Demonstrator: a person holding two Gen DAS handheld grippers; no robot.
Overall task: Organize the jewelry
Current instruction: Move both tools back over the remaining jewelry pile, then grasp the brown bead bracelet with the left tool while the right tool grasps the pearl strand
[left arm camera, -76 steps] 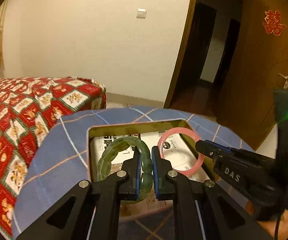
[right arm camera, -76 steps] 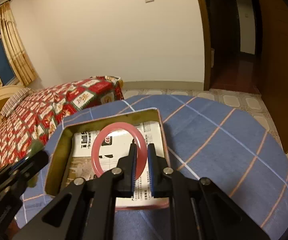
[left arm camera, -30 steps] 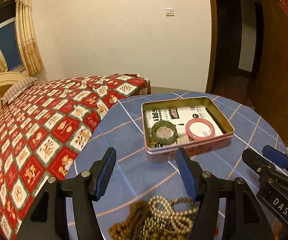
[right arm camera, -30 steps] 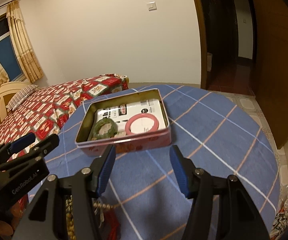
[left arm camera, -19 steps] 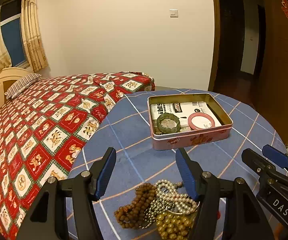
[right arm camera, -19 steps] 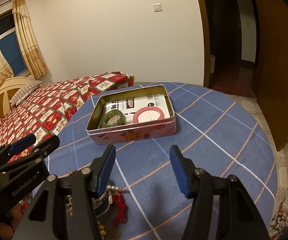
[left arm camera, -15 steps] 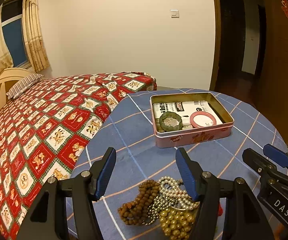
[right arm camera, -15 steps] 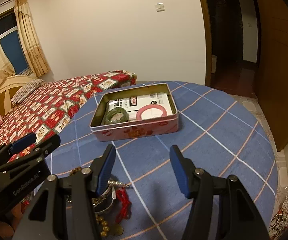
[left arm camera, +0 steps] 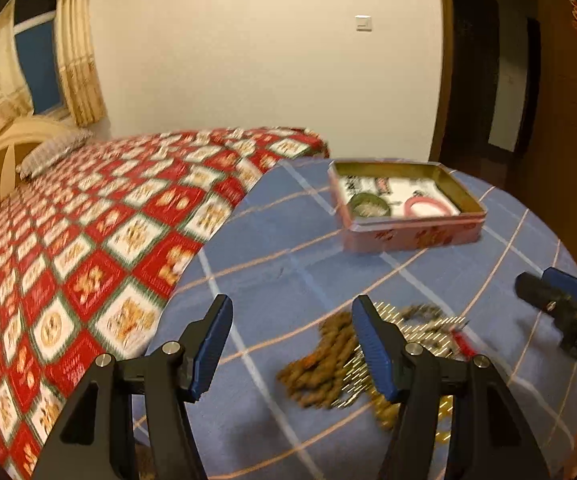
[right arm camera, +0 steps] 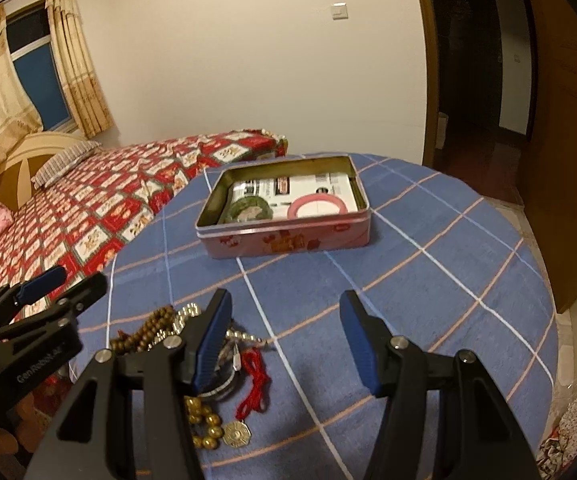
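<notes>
both tools, left (left arm camera: 292, 344) & right (right arm camera: 284, 340), released & pulled back from tin (right arm camera: 284, 236) w/ bangles inside, now over bead pile (right arm camera: 192, 344).

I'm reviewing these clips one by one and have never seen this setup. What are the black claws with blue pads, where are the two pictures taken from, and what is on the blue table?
There is no robot here: a person holds a two-finger gripper in each hand, and a fisheye camera on each looks forward along its fingers. One picture looks out over the left gripper, the other over the right gripper. Both stand open and hold nothing.

On the blue checked tablecloth sits an open pink tin holding a green bangle and a pink bangle. Nearer lies a tangled pile: brown bead bracelets, golden beads and a red cord with a brass pendant. A bed with a red patterned cover stands beside the table.
</notes>
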